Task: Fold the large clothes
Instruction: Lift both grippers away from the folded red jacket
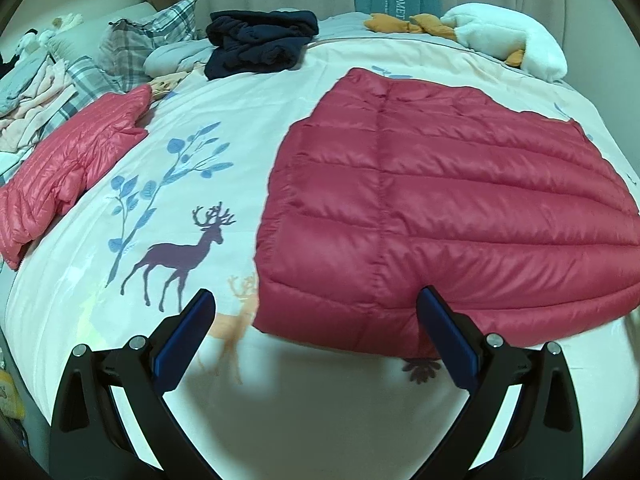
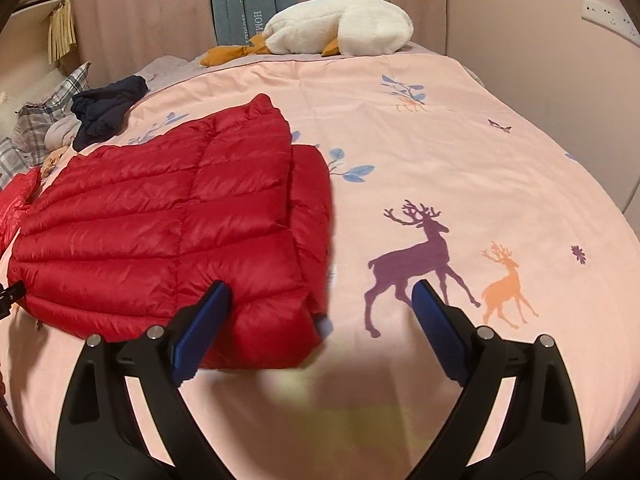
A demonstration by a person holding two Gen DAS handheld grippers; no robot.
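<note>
A red quilted down jacket (image 1: 440,208) lies flat and partly folded on the pink deer-print bedspread (image 1: 192,184). In the right wrist view the same jacket (image 2: 172,232) fills the left half, a folded layer showing at its right edge. My left gripper (image 1: 316,300) is open above the jacket's near hem, nothing between its blue pads. My right gripper (image 2: 322,292) is open over the jacket's near right corner, also holding nothing.
A second, lighter red down jacket (image 1: 68,168) lies at the left. A dark navy garment (image 1: 256,44) is heaped at the back, beside plaid pillows (image 1: 136,40) and folded clothes (image 1: 28,92). A white plush goose (image 2: 340,26) lies at the bed's far edge. Curtains hang behind.
</note>
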